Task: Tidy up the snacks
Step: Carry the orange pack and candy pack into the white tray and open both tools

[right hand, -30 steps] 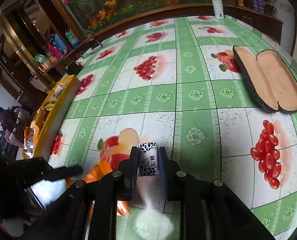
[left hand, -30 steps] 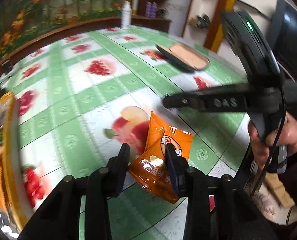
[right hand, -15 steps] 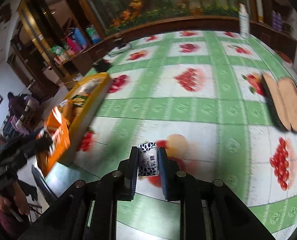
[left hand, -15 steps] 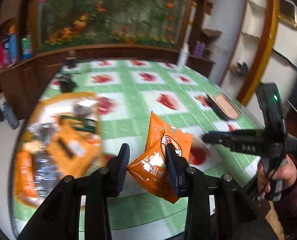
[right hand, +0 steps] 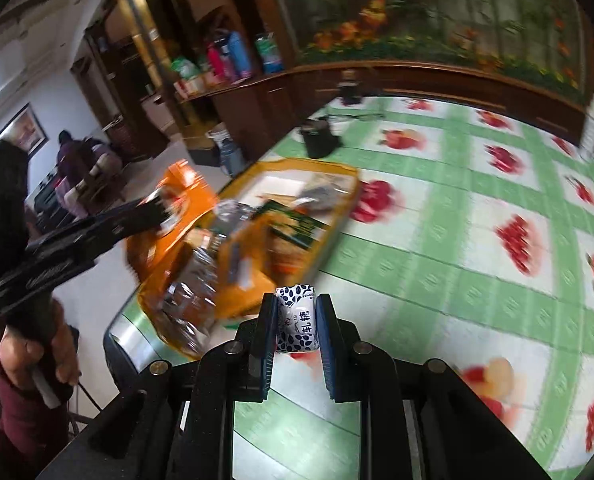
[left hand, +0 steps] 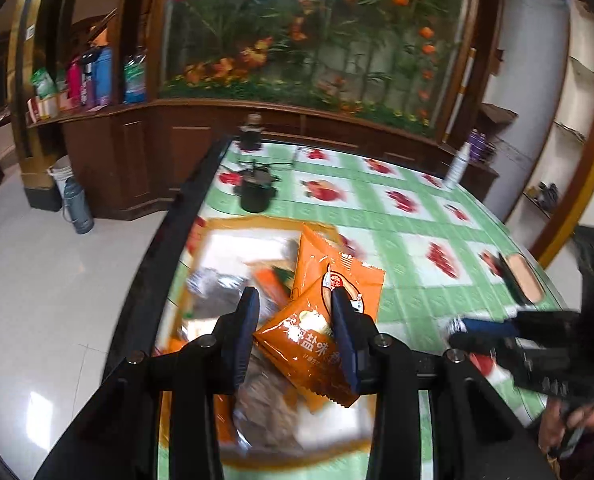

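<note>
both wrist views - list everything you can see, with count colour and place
orange snack packet: 1, orange, between the left gripper's fingers, above the tray
wrapped candy: 1, white with dark blue leaf print, clamped in the right gripper
snack tray: 1, orange-yellow rim, at the table's near-left edge, full of blurred packets
table: 1, green and white fruit-print cloth
black pot: 1, black, on the table beyond the tray
glasses case: 1, dark with tan lining, open, right side of table
white bottle: 1, white, far table edge
left gripper: 1, black, shut on the packet
right gripper: 1, black, shut on the candy
hand: 1, gripping the left gripper's handle
</note>
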The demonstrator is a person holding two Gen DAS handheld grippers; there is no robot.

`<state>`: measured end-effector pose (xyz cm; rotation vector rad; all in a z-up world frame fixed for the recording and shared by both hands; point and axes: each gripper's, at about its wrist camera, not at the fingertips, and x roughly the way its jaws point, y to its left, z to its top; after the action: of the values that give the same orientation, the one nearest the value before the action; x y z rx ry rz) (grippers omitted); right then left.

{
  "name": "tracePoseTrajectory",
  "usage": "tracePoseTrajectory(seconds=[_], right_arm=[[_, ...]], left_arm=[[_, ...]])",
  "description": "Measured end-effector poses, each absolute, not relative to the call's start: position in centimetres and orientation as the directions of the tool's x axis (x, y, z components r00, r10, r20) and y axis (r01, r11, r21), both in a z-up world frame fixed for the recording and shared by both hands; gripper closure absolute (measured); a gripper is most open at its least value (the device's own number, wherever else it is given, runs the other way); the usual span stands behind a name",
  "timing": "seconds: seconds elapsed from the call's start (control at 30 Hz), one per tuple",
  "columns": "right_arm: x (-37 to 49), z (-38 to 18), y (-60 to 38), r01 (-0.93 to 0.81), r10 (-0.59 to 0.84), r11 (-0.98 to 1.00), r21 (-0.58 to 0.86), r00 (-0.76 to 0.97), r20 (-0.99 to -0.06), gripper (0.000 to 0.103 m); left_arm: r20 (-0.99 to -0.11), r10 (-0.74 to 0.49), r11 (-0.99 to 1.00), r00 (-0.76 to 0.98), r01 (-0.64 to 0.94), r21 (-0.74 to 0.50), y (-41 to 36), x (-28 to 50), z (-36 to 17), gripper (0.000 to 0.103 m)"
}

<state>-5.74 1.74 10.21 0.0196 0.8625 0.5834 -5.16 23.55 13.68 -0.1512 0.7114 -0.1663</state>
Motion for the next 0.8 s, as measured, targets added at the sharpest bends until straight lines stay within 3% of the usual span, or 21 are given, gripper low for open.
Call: tracePoseTrajectory(seconds=[0.37,0.6,0.63,0.73,0.8], right_arm=[[-3.9,7.4,9.8,-0.559,0.51,0.796,0.233,0.412,-0.755,0.081],[-3.2,4.4,12.0,-0.571,0.498,0.784,0.243,0.346,-0.795,0.081],[-2.9,4.1,12.1,-0.569,0.506,0.781,0.256,0.338,-0.793,0.081],[-2.8,4.1,12.6,-0.584,0.501,0.778,0.234,0.351,-0.791,0.081],[-3.3,4.1,13.0,-0.601,0.485,0.775,0.195,0.367,-0.794,0.08]], left_arm=[[-0.701,-0.105,0.987,0.705,-0.01,-0.158,26.0,3.8,10.4,0.067],[-0.729,-0.062,0.986,0.682,-0.071,-0.15,26.6,6.3,8.4,0.06],[-0.729,-0.048,0.987,0.682,-0.078,-0.139,26.5,6.2,8.3,0.057],[-0.721,-0.007,0.99,0.693,-0.098,-0.104,26.2,5.7,8.5,0.033],[-0.698,0.028,0.99,0.715,-0.116,-0.079,26.0,4.8,9.1,0.031]])
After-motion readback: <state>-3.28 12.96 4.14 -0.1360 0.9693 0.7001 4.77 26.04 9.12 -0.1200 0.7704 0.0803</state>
